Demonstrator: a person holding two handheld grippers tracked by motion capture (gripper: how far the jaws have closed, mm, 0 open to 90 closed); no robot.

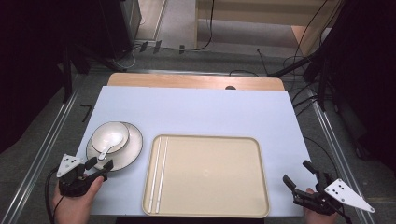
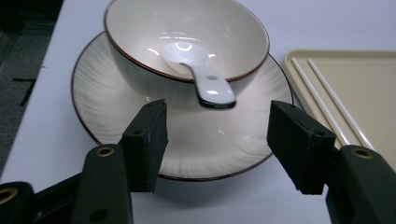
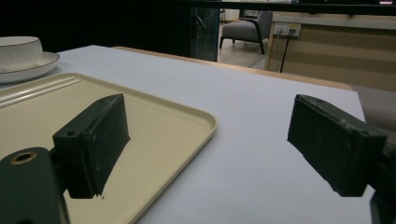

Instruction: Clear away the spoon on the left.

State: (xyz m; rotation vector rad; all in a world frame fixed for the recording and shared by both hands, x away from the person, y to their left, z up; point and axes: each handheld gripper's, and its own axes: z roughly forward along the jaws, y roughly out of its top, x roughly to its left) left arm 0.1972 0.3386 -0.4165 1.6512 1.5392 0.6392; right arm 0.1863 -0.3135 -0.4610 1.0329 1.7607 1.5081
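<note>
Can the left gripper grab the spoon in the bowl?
Probably yes. The left gripper sits right before the plate, jaws apart, and the spoon handle pokes over the bowl rim toward it, nothing between.

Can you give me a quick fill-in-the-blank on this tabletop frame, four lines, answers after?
1. The spoon rests in the ____.
2. The bowl stands on the ____.
3. The two chopsticks lie along the tray's ____ edge in the high view.
4. The left gripper has its jaws near the plate, holding ____.

Answers: bowl; plate; left; nothing
</note>
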